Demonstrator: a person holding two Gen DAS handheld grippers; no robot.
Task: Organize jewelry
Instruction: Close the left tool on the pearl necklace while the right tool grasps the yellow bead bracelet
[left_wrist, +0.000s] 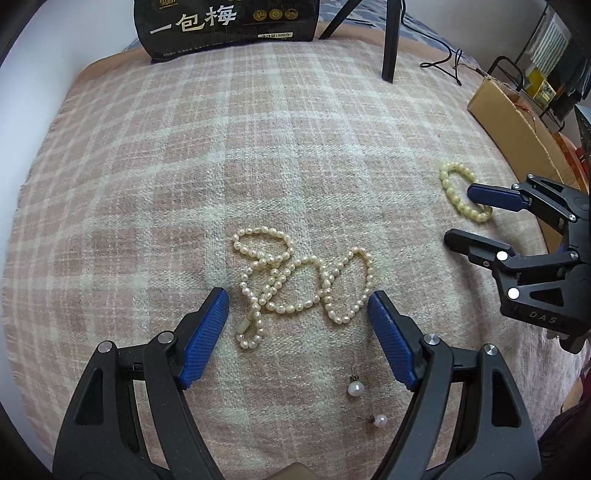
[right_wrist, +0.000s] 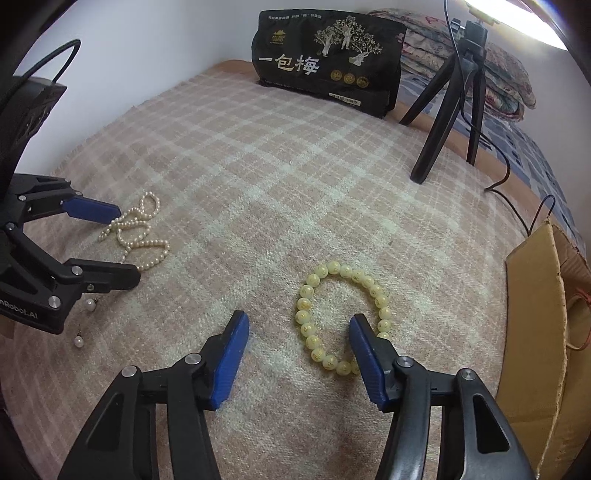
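The left gripper (left_wrist: 298, 306) hung spread wide over the pearl necklace (left_wrist: 295, 284), a tangle stretched left to right on the checked blanket (left_wrist: 258, 147). Two pearl earrings (left_wrist: 356, 387) lay nearer. The right gripper (right_wrist: 299, 328), also released, straddled the bracelet's (right_wrist: 341, 317) near rim, beside a cardboard box (right_wrist: 535, 332).

Necklace (left_wrist: 295, 284) left of bracelet (right_wrist: 341, 317), earrings (left_wrist: 356, 387) nearest, on blanket (left_wrist: 258, 147).
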